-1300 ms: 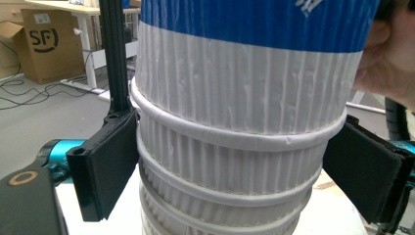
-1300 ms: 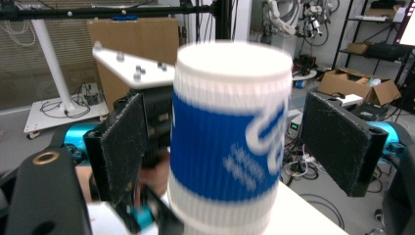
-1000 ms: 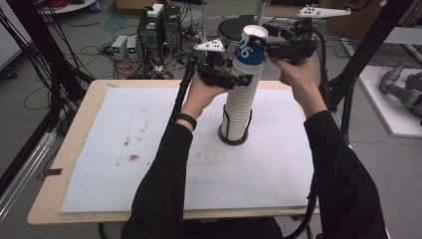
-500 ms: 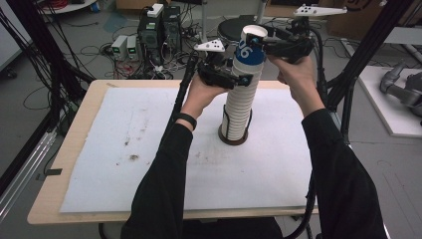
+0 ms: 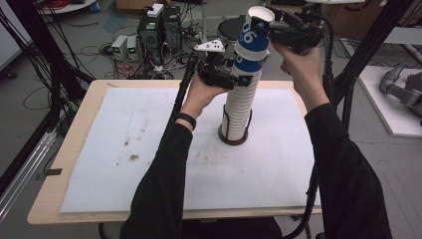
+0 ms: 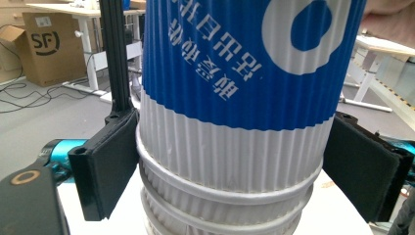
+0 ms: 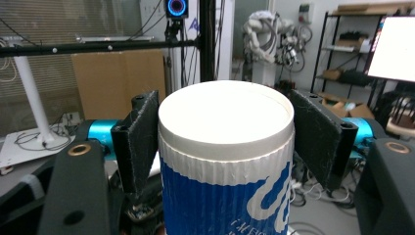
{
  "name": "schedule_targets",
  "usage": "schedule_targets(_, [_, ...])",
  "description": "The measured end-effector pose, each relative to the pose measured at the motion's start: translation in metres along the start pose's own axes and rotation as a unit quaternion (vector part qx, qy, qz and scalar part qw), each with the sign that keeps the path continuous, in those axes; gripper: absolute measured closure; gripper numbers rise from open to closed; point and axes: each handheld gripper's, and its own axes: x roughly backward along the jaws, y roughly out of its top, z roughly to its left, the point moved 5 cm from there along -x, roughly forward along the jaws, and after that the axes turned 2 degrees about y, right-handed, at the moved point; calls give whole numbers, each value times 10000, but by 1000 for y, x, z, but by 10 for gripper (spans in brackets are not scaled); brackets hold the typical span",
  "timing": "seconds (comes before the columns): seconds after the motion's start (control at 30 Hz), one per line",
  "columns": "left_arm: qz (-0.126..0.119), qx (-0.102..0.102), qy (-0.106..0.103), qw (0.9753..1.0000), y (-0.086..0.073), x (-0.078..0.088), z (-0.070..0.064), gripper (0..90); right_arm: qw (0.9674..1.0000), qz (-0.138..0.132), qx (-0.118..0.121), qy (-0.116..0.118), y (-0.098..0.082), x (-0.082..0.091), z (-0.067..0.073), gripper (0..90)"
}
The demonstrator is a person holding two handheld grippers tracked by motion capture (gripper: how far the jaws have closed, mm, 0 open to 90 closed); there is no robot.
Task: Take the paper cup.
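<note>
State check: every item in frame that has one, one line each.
top cup: upside down, blue and white, tilted, lifted partly off the stack
cup stack: upright on the table, nested upside down, in a dark ring holder
left gripper: jaws closed on the stack's upper cups, just below the blue cup
right gripper: jaws clamped on the top cup near its upturned base
white mat: flat on the table, stained at left

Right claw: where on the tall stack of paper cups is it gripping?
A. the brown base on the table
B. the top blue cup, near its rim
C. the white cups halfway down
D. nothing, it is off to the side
B: the right claw clamps the top blue cup just below its rim.
</note>
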Motion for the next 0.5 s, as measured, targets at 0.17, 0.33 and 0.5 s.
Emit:
schedule_targets(0.17, [-14, -7, 2, 10000, 0, 0, 0, 117, 9998, -179, 66, -40, 11, 6, 3, 309])
schedule_targets(0.33, [-23, -30, 20, 10000, 0, -1, 1, 118, 9992, -361, 134, -89, 22, 10, 5, 309])
schedule_targets(0.5, [-37, -18, 37, 10000, 0, -1, 1, 119, 9983, -569, 94, -72, 29, 14, 5, 310])
